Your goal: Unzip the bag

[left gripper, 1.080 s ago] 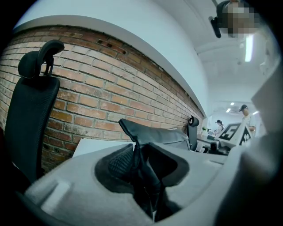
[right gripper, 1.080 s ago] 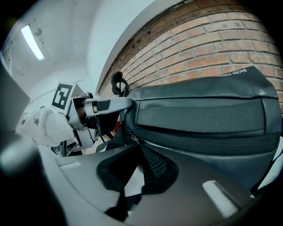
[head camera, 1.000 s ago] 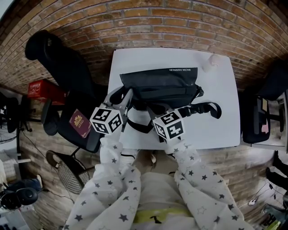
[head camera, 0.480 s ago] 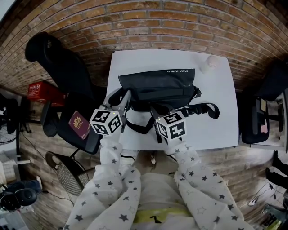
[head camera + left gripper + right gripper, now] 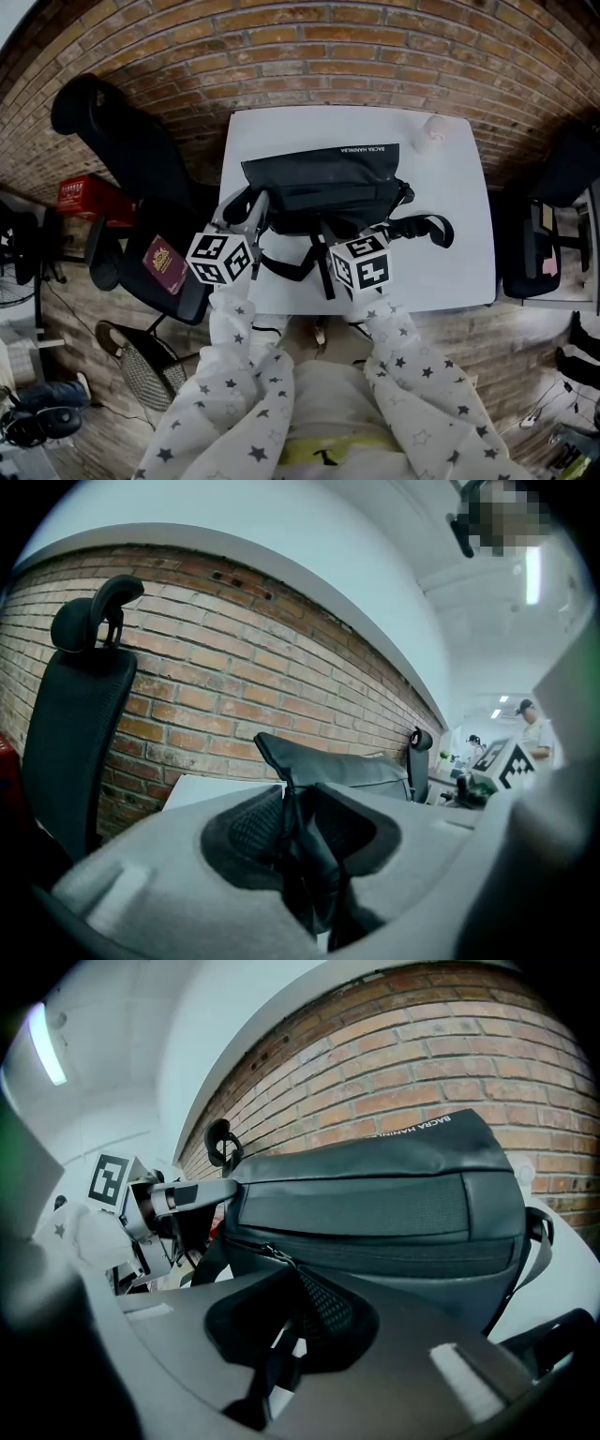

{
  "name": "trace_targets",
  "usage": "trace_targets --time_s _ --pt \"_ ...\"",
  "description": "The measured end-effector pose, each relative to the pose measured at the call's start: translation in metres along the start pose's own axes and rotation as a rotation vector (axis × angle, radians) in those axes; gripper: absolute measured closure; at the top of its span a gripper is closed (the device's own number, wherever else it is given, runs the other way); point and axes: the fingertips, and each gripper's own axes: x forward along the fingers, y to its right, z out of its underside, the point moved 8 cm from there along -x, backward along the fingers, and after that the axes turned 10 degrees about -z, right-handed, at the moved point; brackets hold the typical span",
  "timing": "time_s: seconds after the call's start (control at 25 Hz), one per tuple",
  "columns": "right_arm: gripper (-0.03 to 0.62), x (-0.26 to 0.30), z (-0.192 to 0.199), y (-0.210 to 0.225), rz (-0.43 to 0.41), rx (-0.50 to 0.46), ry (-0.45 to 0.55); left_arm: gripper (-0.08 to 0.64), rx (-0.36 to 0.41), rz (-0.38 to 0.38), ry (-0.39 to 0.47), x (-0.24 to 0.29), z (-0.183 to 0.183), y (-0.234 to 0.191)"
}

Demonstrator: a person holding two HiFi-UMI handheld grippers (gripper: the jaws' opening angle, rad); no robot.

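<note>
Drawing the zip pull, pinched in the right gripper, toward 3 o'clock is best countered by the left gripper clamped on the bag

A black bag lies across the middle of the table, with its lettered edge far. The zip pull sits left on the near face, and the strap trails right.

Probably office: desk, swivel chairs
</note>
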Motion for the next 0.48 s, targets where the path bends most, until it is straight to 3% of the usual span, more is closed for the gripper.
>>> trace_targets --time_s 0.48 --pt "0.575 -0.016 0.002 0.016 0.055 0.031 0.019 0.451 -0.005 -0.058 0.022 -0.002 0.002 0.003"
